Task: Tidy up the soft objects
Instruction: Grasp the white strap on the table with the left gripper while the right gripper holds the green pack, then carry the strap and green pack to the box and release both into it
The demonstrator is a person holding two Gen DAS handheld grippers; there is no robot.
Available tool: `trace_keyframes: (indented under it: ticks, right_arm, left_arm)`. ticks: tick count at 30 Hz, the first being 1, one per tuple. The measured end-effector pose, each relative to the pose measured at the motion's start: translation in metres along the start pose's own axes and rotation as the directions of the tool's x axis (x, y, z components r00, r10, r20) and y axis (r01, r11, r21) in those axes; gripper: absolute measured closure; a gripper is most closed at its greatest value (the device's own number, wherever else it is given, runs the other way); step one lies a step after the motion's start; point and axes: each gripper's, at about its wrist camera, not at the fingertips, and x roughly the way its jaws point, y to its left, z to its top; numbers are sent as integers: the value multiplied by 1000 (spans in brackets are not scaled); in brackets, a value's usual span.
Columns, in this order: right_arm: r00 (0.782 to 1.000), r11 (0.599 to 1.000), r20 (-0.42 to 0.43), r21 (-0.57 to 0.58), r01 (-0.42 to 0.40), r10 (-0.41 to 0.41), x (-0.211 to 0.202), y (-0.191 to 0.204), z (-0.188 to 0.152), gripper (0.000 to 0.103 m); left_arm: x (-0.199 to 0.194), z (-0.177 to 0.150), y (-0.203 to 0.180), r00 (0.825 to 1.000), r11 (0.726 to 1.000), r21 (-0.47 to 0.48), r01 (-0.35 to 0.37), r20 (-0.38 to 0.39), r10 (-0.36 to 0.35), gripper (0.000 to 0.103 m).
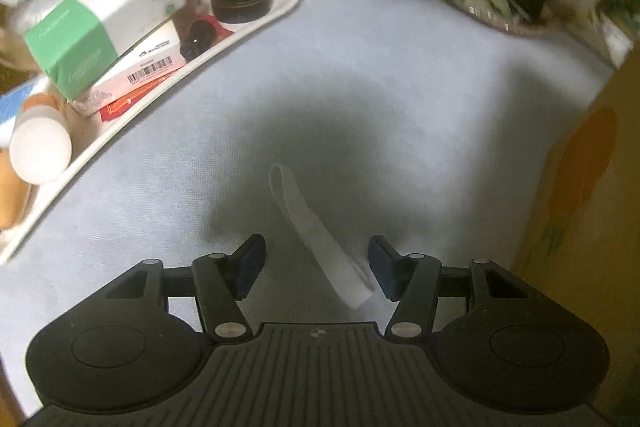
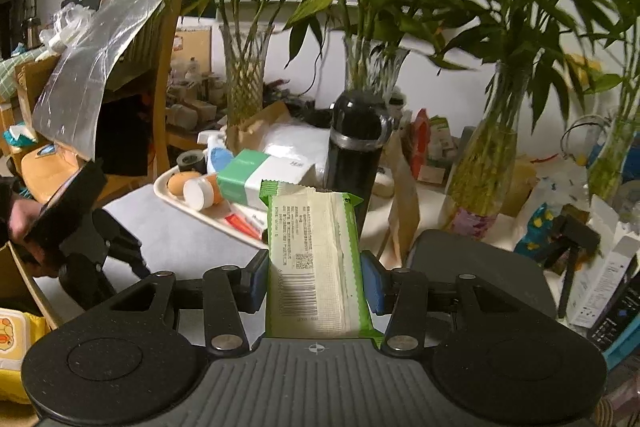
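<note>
A green-and-white soft packet [image 2: 318, 263] is clamped upright between the blue pads of the right gripper [image 2: 318, 281], its sealed top edge raised in front of the black flask [image 2: 354, 143] that stands on the cream tray [image 2: 176, 193]. The pads are pressed against both long sides of the packet, at roughly half spread. The left gripper [image 1: 316, 267] is seen tilted down over the pale blue table cover [image 1: 400, 75], to the right of the same tray, with its jaws parted about halfway and nothing pressed between them. A white strap loop [image 1: 316, 231] is seen between those fingers, close to the right-hand pad, but is not gripped. On the tray, beside the flask, a green-and-white box [image 1: 100, 23] is stacked on flatter cartons, and a white-capped bottle [image 1: 40, 151] lies at the tray's near end.
</note>
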Motion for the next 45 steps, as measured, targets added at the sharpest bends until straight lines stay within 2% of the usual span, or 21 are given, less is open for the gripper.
trace_keyframes:
  ticks: [1,2,5,9,13,18,28,36,42,45]
  right_arm:
    - [1000,1000,4,4,3,-3,-2,0,1,53]
    - [1000,1000,8,10,6,-6,-5,0,1,53]
    - [1000,1000,13,17,8,-9,-13,2,0,53]
    - [1000,1000,12,13,13,-13,-25,8,-2,53]
    - [1000,1000,0,5,29,-29,-38,12,-3,53]
    - [999,1000,-20,14,27,-27,-55,16,-6,53]
    - [998,1000,-66,9,16,-16,-84,45,-19,53]
    - [996,999,-83,30,19,-16,-109,62,-26,53]
    - [997,999,-74,39,18,-15,-128,71,-29,53]
    - [997,998,-70,53,19,-16,-136,73,-30,53]
  left_arm:
    - [0,-1,-2,1000,1000,18,-16,-6,16,51]
    - [-1,-2,-3,1000,999,27,-23,-4,23,57]
    - [-2,-2,0,999,999,1,-47,-3,47,82]
    - [-2,-3,1,997,997,-17,-71,2,71,88]
    - [-7,-6,4,994,993,-50,-107,3,107,88]
    - [-35,-8,13,988,981,-136,-140,44,147,89]
    - [-112,-6,-1,952,932,-249,-265,89,294,89]
    - [-172,-10,-36,928,915,-310,-259,182,324,89]
    - [-209,-11,-73,925,936,-289,-199,261,277,89]
    - [-221,-11,-91,929,950,-267,-161,285,238,89]
